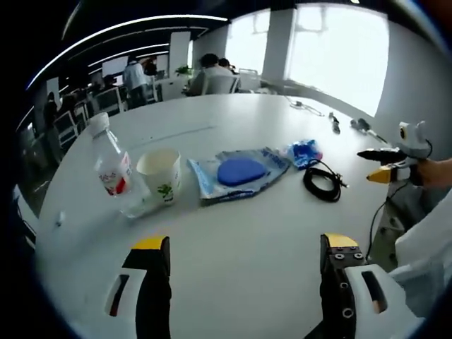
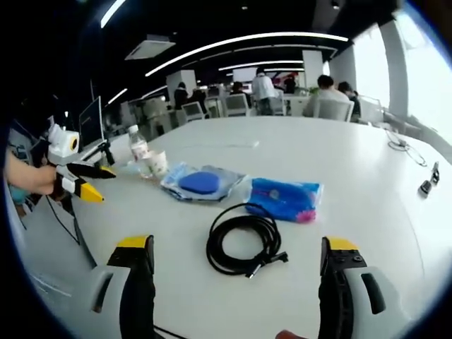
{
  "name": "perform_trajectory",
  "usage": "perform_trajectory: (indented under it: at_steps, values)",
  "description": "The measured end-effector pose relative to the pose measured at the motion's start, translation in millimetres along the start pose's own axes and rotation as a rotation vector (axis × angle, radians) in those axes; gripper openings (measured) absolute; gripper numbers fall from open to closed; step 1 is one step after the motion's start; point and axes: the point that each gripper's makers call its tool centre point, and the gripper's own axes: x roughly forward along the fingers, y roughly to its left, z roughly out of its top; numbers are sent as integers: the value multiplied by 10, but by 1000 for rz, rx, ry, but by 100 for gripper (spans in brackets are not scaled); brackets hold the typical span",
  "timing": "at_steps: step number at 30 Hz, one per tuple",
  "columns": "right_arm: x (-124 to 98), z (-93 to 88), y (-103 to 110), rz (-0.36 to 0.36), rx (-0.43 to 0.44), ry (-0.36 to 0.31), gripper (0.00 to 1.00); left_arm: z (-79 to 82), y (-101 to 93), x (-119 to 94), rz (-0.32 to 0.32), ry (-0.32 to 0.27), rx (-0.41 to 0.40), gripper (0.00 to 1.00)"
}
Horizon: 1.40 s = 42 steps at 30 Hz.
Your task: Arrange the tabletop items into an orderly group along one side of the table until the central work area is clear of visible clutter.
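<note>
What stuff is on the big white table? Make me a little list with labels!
table: white, round-edged
bottle: clear plastic, white cap, red label, standing upright
cup: white paper, green print, right beside the bottle
blue pad: lying on a clear plastic bag
blue packet: crinkly, with some pink, near the cable
cable: black, coiled
left tool: open, holding nothing
right tool: open, holding nothing, pointing at the cable
background: people sitting at far desks
</note>
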Motion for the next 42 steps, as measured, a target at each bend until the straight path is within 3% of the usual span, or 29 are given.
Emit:
perform_trajectory:
  at_steps: [15,30,42]
  values:
    - [-190,-97,55,-30,-4,11,96,-286,305,-412,53,-10,-36,84]
    - [-286,-118,80,-26,-4,22,96,-467,670,-780,98,-15,-53,84]
    - [-345,-194,3,-42,15,43,96,-513,726,-865,104,-14,-70,83]
